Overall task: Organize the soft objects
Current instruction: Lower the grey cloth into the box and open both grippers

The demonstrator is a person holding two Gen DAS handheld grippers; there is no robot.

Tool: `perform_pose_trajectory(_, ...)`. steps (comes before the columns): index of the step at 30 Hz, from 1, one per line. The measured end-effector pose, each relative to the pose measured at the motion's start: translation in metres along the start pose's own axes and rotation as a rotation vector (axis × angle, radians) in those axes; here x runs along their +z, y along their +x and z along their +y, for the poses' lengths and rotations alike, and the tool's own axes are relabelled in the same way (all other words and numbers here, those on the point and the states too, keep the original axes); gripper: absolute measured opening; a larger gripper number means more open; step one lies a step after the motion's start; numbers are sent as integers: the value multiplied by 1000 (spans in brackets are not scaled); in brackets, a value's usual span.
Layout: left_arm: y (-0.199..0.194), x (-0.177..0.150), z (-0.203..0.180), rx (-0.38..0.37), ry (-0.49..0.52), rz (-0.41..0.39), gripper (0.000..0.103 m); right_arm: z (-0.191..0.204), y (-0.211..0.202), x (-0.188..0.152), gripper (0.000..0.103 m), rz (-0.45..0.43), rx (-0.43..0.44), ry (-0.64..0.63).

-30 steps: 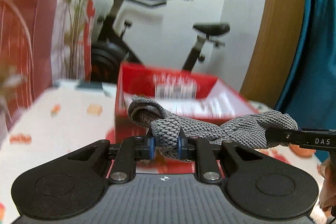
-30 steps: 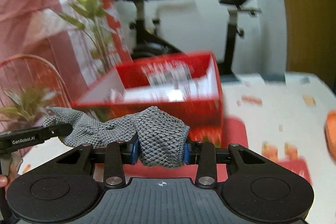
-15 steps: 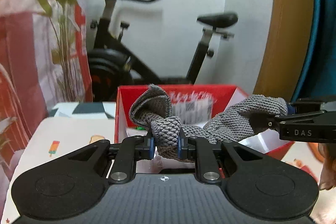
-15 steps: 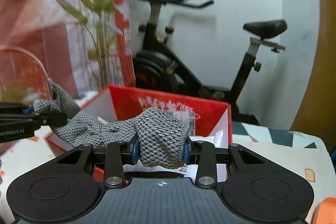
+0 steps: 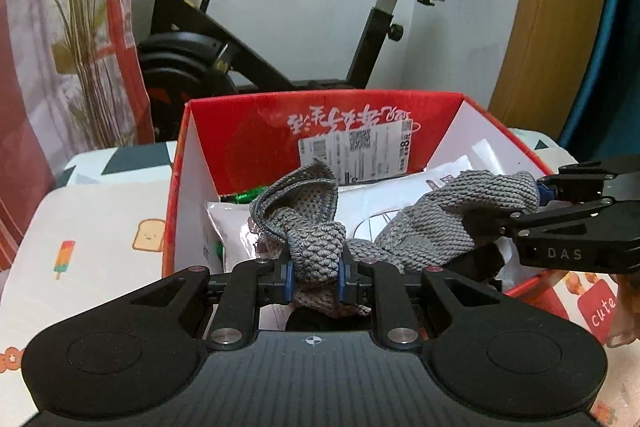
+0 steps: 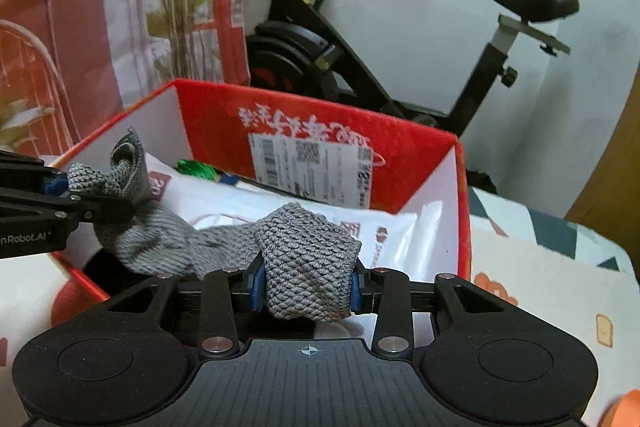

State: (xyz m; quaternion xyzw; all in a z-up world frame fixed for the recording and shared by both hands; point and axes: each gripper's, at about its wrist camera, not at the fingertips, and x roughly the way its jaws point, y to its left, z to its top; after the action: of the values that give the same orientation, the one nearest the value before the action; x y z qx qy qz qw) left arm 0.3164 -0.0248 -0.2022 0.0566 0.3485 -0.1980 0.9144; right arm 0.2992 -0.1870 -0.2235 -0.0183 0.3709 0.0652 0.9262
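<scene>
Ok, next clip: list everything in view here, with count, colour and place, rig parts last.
knit cloth: one, grey, stretched between both claws above the box
box: one, red, white inside, on the table
shipping label: one, white, box's far inner wall
plastic packets: several, white, inside box
tablecloth: one, white, cartoon prints
exercise bike: one, black, behind box
plant: one, green, left
left claw: black, shut on cloth
right claw: black, shut on cloth
</scene>
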Motion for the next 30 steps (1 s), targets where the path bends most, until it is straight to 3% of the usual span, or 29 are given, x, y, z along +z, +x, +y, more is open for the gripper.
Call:
perform_pose_trajectory(4, 4, 1, 0, -3, 4, 7, 21, -8, 6, -3, 35, 16, 7, 27)
perform_pose_trajectory(7, 1, 1, -1, 4, 4, -4, 26, -9, 7, -3, 41, 19, -7, 27)
perform_pose_trajectory(11, -7, 6, 3, 13, -10, -30, 49, -7, 0, 0, 53, -1, -37, -1)
perform_pose_trajectory(14, -23, 12, 4, 18, -10, -74, 58, -10, -10, 3, 68, -33, -56, -6)
perform_pose_trajectory(18, -50, 23, 8, 16, -32, -159, 86, -21, -35, 9, 82, -122, -40, 42)
perform_pose_trajectory(21, -69, 31, 8, 22, -51, -208, 97, -29, -55, 15, 93, -170, -47, 70)
perform_pose_trajectory(24, -88, 37, 3, 34, -56, -246, 103, -34, -75, 20, 103, -222, -47, 89)
perform_pose_trajectory(30, -116, 39, -13, 48, -53, -270, 103, -36, -114, 27, 103, -300, -33, 124)
